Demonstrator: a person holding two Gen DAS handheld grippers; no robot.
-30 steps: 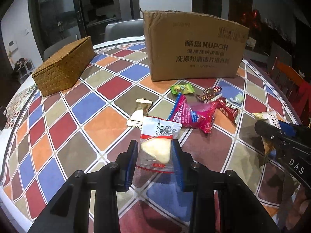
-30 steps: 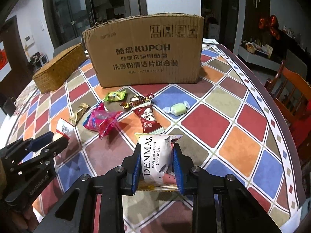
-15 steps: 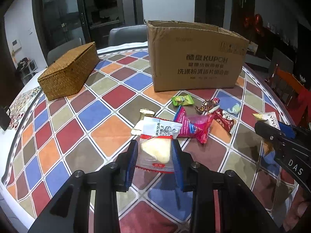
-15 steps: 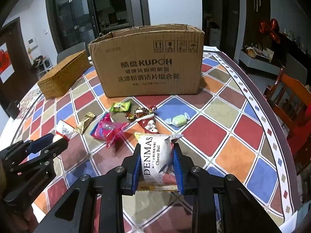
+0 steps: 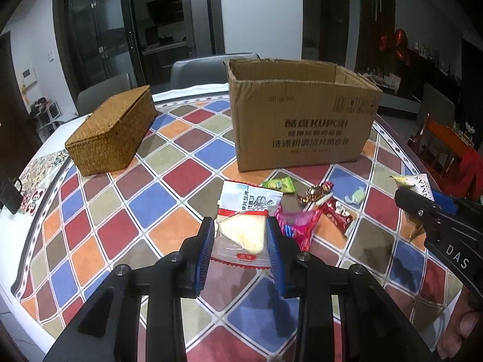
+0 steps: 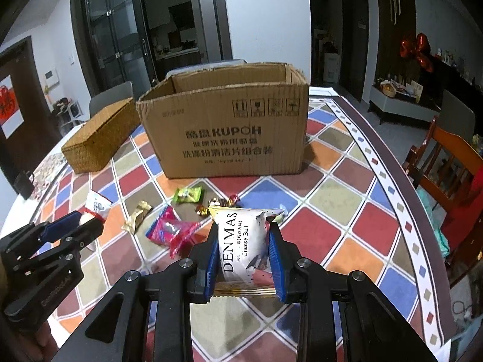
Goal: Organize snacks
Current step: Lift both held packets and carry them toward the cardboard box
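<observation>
Both grippers have risen above the checkered table (image 5: 169,199), nearer the open KUPOH cardboard box (image 6: 226,126). Left gripper (image 5: 240,235) clenches a clear white-cake packet (image 5: 244,223); right gripper (image 6: 243,244) clenches a DENMAS Cheese Ball packet (image 6: 241,241). Loose candies (image 6: 178,229) lie before the box.

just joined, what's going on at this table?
A person is sorting snacks with two tools. The left hand-held gripper is clamped on a clear packet with a pale pastry; the right hand-held gripper on a white DENMAS Cheese Ball bag. Both are lifted, facing the open cardboard box. Several candies remain on the checkered table.
</observation>
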